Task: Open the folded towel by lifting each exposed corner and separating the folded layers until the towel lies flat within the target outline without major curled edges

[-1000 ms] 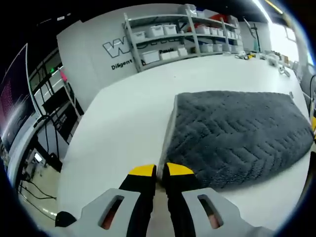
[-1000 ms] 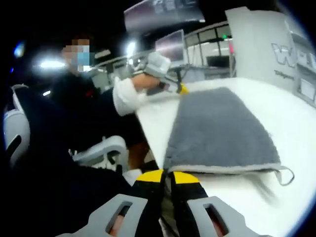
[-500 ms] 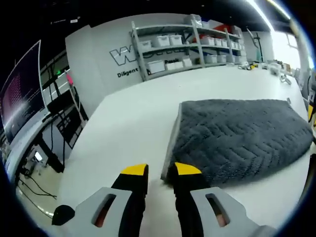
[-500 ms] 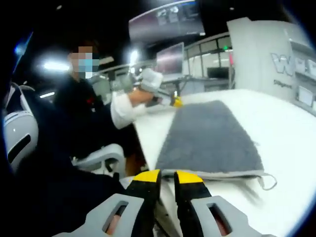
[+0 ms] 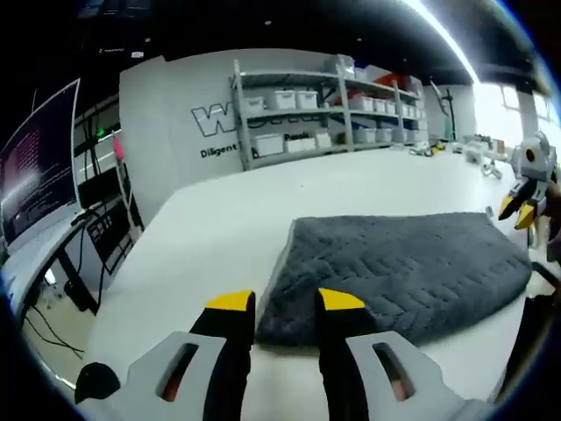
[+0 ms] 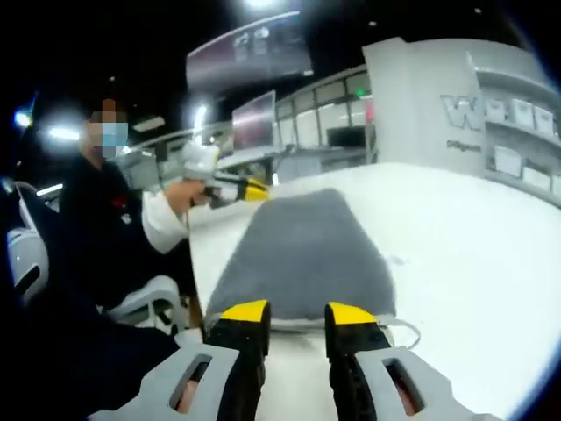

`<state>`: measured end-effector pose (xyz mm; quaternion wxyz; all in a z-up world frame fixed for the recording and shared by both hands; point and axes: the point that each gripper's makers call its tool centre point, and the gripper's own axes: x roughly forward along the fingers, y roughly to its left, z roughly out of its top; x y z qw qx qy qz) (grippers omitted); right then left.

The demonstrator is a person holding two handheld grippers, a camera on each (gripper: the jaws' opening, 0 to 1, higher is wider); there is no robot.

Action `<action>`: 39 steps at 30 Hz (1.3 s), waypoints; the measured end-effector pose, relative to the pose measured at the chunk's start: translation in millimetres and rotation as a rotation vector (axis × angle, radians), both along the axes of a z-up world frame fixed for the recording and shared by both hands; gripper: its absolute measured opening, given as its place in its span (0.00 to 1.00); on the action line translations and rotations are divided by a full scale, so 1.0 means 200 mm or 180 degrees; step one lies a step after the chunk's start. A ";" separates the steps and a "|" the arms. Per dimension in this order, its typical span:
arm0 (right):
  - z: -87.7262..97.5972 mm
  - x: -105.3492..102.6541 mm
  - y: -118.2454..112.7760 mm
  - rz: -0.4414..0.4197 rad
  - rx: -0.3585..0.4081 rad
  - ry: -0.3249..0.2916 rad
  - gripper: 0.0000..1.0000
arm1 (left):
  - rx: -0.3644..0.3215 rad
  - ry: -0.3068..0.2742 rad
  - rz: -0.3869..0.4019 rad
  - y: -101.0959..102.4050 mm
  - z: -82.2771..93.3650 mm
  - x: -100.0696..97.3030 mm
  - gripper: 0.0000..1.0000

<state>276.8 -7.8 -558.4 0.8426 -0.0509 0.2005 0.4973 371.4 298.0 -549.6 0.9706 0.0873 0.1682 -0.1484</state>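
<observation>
A dark grey towel (image 5: pixel 403 263) lies spread on the white table (image 5: pixel 219 228). My left gripper (image 5: pixel 285 302) is open just above the towel's near corner, which lies in the gap between the jaws, ungripped. At the towel's far end, the right gripper (image 5: pixel 519 209) hangs in the air. In the right gripper view the towel (image 6: pixel 302 250) stretches away from my open right gripper (image 6: pixel 298 312), whose yellow fingertips (image 6: pixel 245 310) stand at its near hem. A small loop tag (image 6: pixel 403 331) sticks out at that hem. At the towel's far end a hand holds the left gripper (image 6: pixel 230 187).
Shelves with white bins (image 5: pixel 324 88) line the back wall. Screens (image 5: pixel 35 175) and cables stand off the table's left edge. Small items (image 5: pixel 473 149) lie on the far right of the table. A person (image 6: pixel 105 219) sits at the table's edge beside a chair (image 6: pixel 26 254).
Both grippers have gone from nearly shut to open. Both cameras have shifted, and each gripper now sits a little higher at its end of the towel.
</observation>
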 end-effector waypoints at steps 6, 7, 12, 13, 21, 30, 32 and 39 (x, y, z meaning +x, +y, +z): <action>-0.03 0.08 -0.01 -0.0036 -0.0161 -0.0071 0.26 | -0.0237 0.0059 -0.0011 0.01 0.00 -0.05 0.30; -0.03 0.10 -0.02 -0.0035 -0.0180 -0.0081 0.27 | -0.0240 0.0067 -0.0019 0.01 0.00 -0.05 0.30; -0.02 0.14 -0.03 -0.0052 -0.0212 -0.0081 0.28 | -0.0155 0.0127 -0.0052 -0.02 -0.03 -0.12 0.33; -0.02 0.15 -0.03 -0.0059 -0.0218 -0.0090 0.29 | -0.0153 0.0125 -0.0064 -0.03 -0.02 -0.13 0.33; -0.03 0.24 -0.08 -0.0117 -0.0354 -0.0171 0.31 | -0.0214 0.0113 -0.0114 -0.07 -0.02 -0.17 0.36; -0.08 0.30 -0.09 -0.0032 -0.0463 -0.0024 0.32 | -0.0417 0.0203 -0.0225 -0.13 -0.05 -0.21 0.38; -0.10 0.33 -0.09 -0.0001 -0.0520 0.0026 0.32 | -0.0420 0.0229 -0.0210 -0.13 -0.06 -0.21 0.38; -0.10 0.37 -0.07 0.0153 -0.0578 0.0041 0.32 | -0.0446 0.0329 -0.0238 -0.14 -0.10 -0.22 0.37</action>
